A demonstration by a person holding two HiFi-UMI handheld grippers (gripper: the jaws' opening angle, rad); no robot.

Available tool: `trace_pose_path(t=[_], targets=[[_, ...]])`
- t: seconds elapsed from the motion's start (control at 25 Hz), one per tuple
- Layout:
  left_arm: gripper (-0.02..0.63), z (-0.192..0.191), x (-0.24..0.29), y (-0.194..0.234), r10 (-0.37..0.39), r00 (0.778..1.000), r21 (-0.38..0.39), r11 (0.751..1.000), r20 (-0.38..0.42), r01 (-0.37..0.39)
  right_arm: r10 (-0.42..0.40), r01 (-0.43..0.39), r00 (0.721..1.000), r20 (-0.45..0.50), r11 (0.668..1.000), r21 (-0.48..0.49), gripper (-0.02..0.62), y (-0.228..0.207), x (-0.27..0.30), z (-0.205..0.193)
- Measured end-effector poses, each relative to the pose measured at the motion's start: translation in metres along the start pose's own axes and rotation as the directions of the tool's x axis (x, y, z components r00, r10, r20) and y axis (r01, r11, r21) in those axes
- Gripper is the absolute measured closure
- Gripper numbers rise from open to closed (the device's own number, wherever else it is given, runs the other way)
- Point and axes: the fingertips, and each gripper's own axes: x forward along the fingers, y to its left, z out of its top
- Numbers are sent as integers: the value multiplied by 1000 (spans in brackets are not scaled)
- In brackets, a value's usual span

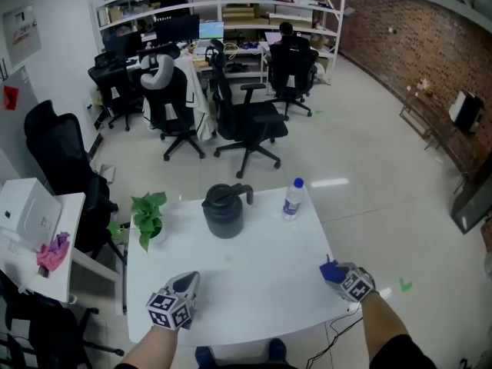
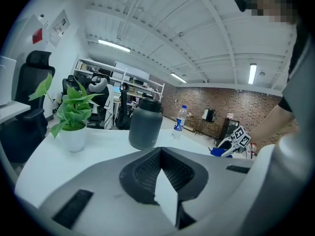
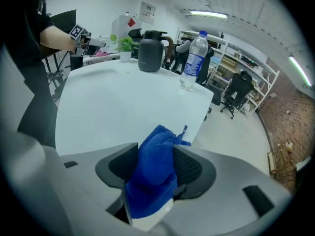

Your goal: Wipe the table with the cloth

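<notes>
Holding the cloth: the right gripper (image 3: 156, 156) has the blue cloth (image 3: 150, 186) bunched between its jaws, the dark pads pressing on it from both sides; a loose corner pokes out ahead of the tips.
Cloth's place: at the near right edge of the white table (image 1: 254, 283), right at the rim in the head view; whether it touches the tabletop cannot be told.
Right gripper's tilt: nose angled down toward the tabletop.
Left gripper (image 1: 187, 281): over the near left part of the table, jaws closed together with nothing between them, pointing across the top toward the jug.
Between the grippers: they are well apart, with bare tabletop between them.
Jug (image 1: 224, 210): dark, lidded, with a handle, upright near the middle of the far side.
Bottle (image 1: 292, 199): clear with a blue cap, upright just to the right of the jug, apart from it.
Plant (image 1: 148, 217): green leaves in a small white pot at the far left corner.
Beyond the table: black office chairs (image 1: 246, 121) on a pale floor.
</notes>
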Motion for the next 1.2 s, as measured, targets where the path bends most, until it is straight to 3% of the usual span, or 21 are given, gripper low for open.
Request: trace_pose_path(t=[0.04, 0.16, 0.36, 0.44, 0.56, 0.72, 0.84, 1.0, 1.2], targets=[[607, -1, -1, 1, 1, 1000, 2, 1000, -1, -1, 4, -4, 1000, 3, 1000, 15, 390, 0, 1, -1], [607, -2, -3, 5, 8, 1000, 1, 1000, 0, -8, 4, -5, 1000, 16, 998, 65, 429, -1, 2, 0], [607, -1, -3, 9, 10, 1000, -8, 1000, 11, -10, 2, -2, 1000, 12, 1000, 22, 474, 5, 2, 14], [607, -1, -4, 11, 11, 1000, -13, 1000, 16, -11, 21, -21, 996, 90, 1000, 3, 480, 14, 7, 49], [607, -1, -4, 15, 8, 1000, -15, 1000, 17, -7, 74, -60, 967, 245, 996, -63, 482, 37, 20, 139], [607, -2, -8, 20, 11, 1000, -18, 1000, 18, -11, 187, -123, 931, 315, 970, -210, 482, 89, 50, 253], [607, -3, -14, 27, 22, 1000, -22, 1000, 19, -22, 243, -155, 933, 267, 937, -313, 482, 127, 88, 302], [607, -5, -17, 31, 24, 999, -28, 999, 22, -23, 239, -165, 961, 141, 901, -402, 482, 149, 139, 325], [607, -8, -20, 33, 18, 1000, -28, 999, 15, -17, 215, -188, 976, 38, 915, -358, 482, 149, 179, 318]])
